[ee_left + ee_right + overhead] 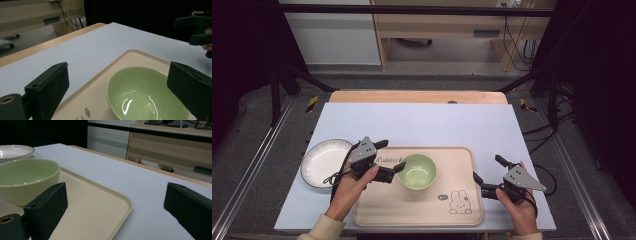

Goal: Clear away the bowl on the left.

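High view: bowl [417,171] is seen on tray [462,210], plate [319,162] beside it. Left gripper [391,159], jaws wide, nears the bowl ungrasped; right gripper [488,175] is held wide, idle.

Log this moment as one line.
left claw: open, at green bowl | right claw: open, off tray | white plate: left of tray

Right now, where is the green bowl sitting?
In the high view the green bowl sits on the beige tray, upper middle, just right of the open left gripper; the white plate lies off the tray, farther left.
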The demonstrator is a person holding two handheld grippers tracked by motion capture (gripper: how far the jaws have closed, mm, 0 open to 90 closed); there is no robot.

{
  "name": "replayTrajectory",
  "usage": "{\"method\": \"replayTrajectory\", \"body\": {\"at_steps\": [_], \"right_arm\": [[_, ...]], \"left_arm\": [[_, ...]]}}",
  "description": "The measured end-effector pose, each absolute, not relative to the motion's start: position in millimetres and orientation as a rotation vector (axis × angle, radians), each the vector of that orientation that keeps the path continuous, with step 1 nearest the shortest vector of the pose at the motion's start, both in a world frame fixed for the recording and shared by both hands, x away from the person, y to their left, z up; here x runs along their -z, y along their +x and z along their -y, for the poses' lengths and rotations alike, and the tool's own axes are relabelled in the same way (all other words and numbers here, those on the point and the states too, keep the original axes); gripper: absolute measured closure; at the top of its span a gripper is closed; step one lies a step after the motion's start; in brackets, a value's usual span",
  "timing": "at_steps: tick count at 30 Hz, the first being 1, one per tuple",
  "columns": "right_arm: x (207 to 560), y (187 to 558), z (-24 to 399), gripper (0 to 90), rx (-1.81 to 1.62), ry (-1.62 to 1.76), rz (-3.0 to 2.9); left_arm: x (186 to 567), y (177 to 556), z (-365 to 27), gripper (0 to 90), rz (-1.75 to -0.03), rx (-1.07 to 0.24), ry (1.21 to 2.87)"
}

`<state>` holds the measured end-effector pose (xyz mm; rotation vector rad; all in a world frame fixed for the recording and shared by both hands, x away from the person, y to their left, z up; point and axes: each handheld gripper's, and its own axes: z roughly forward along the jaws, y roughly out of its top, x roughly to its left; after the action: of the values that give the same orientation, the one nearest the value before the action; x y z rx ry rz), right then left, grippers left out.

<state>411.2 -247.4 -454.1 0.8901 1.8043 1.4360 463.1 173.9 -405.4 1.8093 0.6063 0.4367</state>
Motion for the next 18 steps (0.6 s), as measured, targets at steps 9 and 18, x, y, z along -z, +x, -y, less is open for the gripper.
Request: {"method": "replayTrajectory", "body": {"at_steps": [9,18], "right_arm": [[454,411,248,5.4,-1.435,0.894,-1.8],[453,410,249,5.4,-1.438,0.888,-1.785]], "left_arm": [[401,458,-195,3.8,-0.605,-0.483,1.792],[398,454,-215,3.8,-0.594,-0.511,1.787]]}}
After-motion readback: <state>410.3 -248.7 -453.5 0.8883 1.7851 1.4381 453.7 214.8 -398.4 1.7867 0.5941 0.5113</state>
